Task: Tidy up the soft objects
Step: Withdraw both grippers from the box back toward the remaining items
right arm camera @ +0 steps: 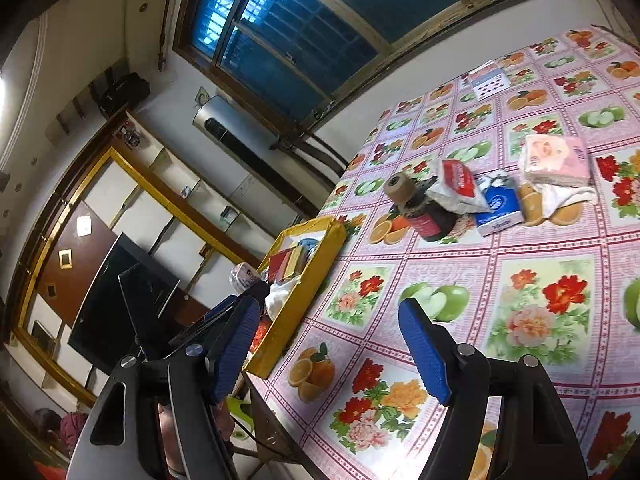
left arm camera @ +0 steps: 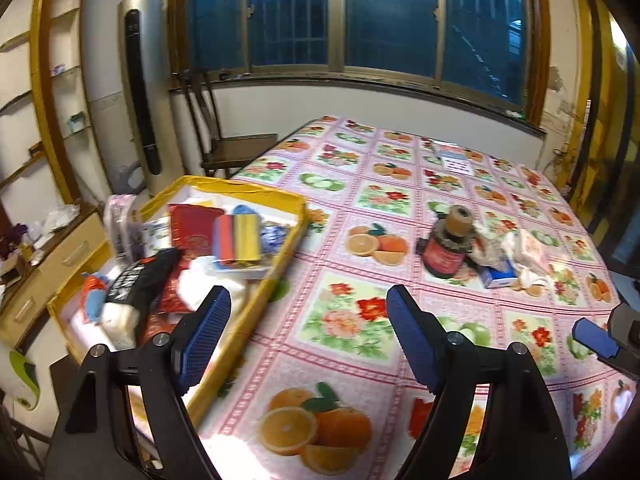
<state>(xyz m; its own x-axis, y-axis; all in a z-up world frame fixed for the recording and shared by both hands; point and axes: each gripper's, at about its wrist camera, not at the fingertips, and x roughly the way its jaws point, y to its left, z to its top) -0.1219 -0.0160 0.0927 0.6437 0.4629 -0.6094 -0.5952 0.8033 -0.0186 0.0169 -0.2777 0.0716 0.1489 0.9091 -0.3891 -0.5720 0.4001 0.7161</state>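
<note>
Hovering, both grippers (left arm camera: 308, 312) (right arm camera: 328, 328) empty, fingers released. Tray (left arm camera: 280, 272) at 10 o'clock part-filled; tissue packs (right arm camera: 556, 160) at 1 o'clock remain.

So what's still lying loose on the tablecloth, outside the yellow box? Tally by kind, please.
Tissue packs: 3, pink, blue, red-and-white
Dark bottle: 1
Tape roll on top of the bottle: 1
Card box at the far end: 1
Total: 6; some crumpled white material under the pink pack is not counted.
</note>
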